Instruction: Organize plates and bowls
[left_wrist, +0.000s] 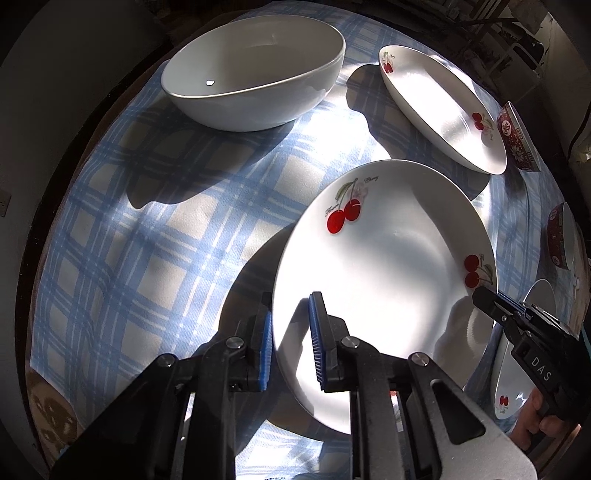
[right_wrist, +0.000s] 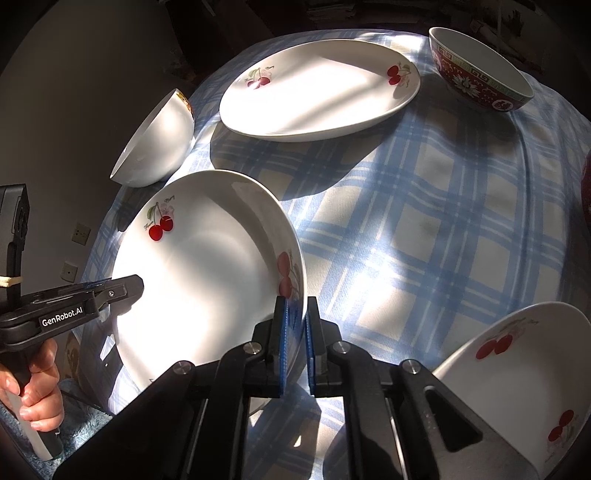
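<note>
The right gripper (right_wrist: 295, 343) is clamped on the lower-right rim of the cherry plate (right_wrist: 207, 273), while the left gripper (left_wrist: 291, 343) straddles its opposite rim, fingers apart.

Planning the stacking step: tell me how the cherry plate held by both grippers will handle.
The cherry plate looks glazed and glossy, so probably stiff, breakable and slippery. The right gripper pinches only its rim, the left gripper straddles the opposite edge, so it may pivot.
</note>
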